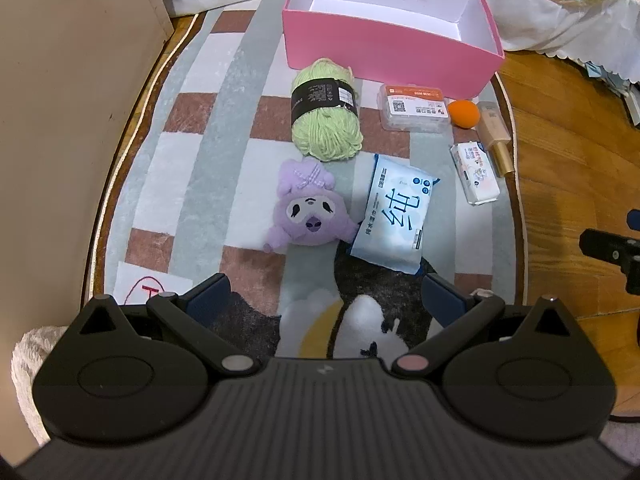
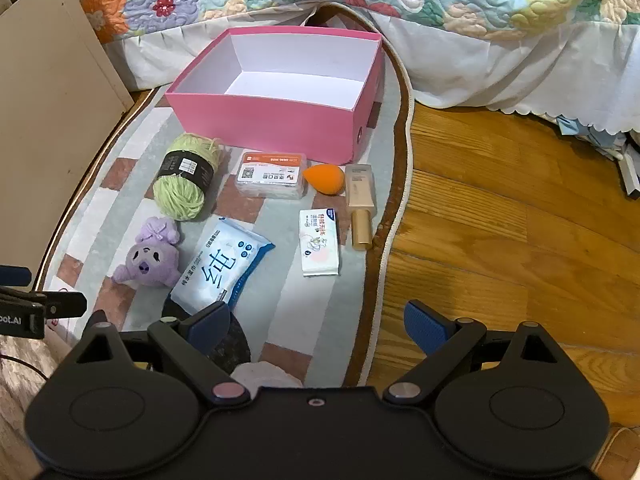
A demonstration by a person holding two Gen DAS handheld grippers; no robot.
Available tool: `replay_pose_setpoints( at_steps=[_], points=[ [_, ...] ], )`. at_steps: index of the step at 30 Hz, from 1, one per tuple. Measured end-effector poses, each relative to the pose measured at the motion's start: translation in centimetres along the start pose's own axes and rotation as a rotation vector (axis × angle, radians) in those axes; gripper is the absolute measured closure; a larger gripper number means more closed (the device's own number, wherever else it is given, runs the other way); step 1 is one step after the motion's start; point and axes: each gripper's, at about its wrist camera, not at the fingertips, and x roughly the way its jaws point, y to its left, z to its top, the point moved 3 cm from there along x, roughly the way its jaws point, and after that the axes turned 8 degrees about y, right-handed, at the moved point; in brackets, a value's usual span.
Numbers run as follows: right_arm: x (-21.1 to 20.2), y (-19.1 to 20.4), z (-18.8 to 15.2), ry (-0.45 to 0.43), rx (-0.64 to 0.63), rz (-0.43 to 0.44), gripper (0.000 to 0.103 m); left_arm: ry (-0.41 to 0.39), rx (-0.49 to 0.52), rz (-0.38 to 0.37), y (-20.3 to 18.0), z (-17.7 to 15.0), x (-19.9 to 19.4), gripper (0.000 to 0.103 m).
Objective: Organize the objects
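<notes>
An open pink box stands empty at the rug's far end. In front of it lie a green yarn ball, a clear plastic case, an orange sponge, a beige tube, a small tissue pack, a blue wipes pack and a purple plush. My left gripper hangs open above the rug, just short of the plush and wipes. My right gripper is open over the rug's right edge.
The patterned rug lies on wooden floor. A beige cabinet stands at the left, and a floral quilt with a white bed skirt hangs behind the box. A paper with red marking lies near left.
</notes>
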Motion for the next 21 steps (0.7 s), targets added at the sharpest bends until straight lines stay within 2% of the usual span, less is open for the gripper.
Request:
replay_pose_setpoints(
  at_steps=[10,14,21],
  points=[
    [0.1,-0.6,-0.2,0.008,0.030,0.014,0.006,0.009,-0.016,-0.003,0.7,-0.6,0.1,0.000],
    [0.3,-0.8,-0.1,0.008,0.031,0.016,0.006,0.000,-0.049,-0.037,1.2,-0.1,-0.1,0.000],
    [0.1,-0.7,-0.2,-0.006,-0.007,-0.030,0.004,-0.025,-0.050,-0.038,1.1,0.3,-0.8,0.000]
  ],
)
